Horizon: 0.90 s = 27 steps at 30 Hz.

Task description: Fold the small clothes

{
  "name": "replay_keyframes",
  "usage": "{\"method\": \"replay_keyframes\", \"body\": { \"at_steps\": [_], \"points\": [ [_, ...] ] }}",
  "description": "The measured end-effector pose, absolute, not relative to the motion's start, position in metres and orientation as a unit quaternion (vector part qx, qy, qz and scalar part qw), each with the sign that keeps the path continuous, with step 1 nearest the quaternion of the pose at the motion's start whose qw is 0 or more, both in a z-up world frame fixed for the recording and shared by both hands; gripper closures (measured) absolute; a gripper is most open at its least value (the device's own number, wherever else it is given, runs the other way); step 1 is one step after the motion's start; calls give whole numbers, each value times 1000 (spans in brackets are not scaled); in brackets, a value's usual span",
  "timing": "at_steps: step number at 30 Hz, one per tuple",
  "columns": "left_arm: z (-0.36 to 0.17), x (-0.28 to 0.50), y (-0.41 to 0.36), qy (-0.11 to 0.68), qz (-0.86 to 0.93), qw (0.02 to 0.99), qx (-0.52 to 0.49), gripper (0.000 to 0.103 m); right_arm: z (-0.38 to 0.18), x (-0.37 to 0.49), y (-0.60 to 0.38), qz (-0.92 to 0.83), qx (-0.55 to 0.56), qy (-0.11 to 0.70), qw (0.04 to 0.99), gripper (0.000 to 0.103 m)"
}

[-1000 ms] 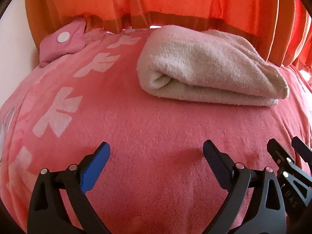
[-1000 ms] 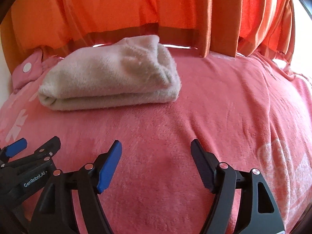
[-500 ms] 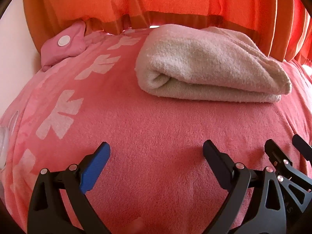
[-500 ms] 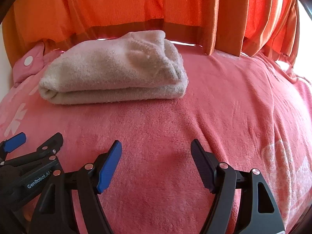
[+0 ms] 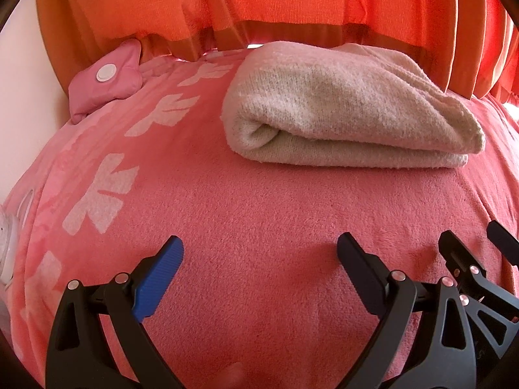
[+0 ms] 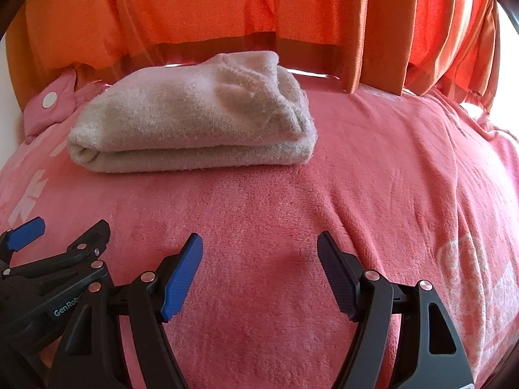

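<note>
A beige fuzzy garment (image 5: pixel 343 110) lies folded into a thick flat bundle on the pink blanket (image 5: pixel 259 214); it also shows in the right wrist view (image 6: pixel 194 123). My left gripper (image 5: pixel 259 256) is open and empty, hovering over the blanket short of the bundle's near edge. My right gripper (image 6: pixel 259 253) is open and empty too, just right of the left one and in front of the bundle's right end. Each gripper shows at the other view's edge: the right gripper (image 5: pixel 470 256) and the left gripper (image 6: pixel 61 230).
Orange curtains (image 5: pixel 275 0) hang close behind the garment. A small pink pouch (image 5: pixel 103 79) with a white snap lies at the blanket's far left corner, also in the right wrist view (image 6: pixel 50 103). A pale wall (image 5: pixel 19 81) borders the left.
Both grippers have moved slightly forward toward the folded garment, which looks a bit larger and nearer. Their jaws stay open. The garment has not moved.
</note>
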<state>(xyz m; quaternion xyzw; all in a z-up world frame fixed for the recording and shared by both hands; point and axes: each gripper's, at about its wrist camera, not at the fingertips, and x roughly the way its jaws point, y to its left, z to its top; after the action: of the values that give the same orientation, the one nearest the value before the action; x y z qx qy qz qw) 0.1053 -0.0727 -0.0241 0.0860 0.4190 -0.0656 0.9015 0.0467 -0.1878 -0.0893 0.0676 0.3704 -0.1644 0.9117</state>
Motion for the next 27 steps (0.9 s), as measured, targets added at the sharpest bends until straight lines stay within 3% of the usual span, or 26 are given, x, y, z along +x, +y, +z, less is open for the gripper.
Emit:
{"method": "replay_keyframes", "body": {
  "at_steps": [6,27],
  "points": [
    [-23,103,-76,416,-68,903,90,17,-89,47,-187,-167,66,371,911,32],
    [-24,106,-76,421,-66,900,90,17,-88,46,-186,-171,55,368,912,32]
  ]
}}
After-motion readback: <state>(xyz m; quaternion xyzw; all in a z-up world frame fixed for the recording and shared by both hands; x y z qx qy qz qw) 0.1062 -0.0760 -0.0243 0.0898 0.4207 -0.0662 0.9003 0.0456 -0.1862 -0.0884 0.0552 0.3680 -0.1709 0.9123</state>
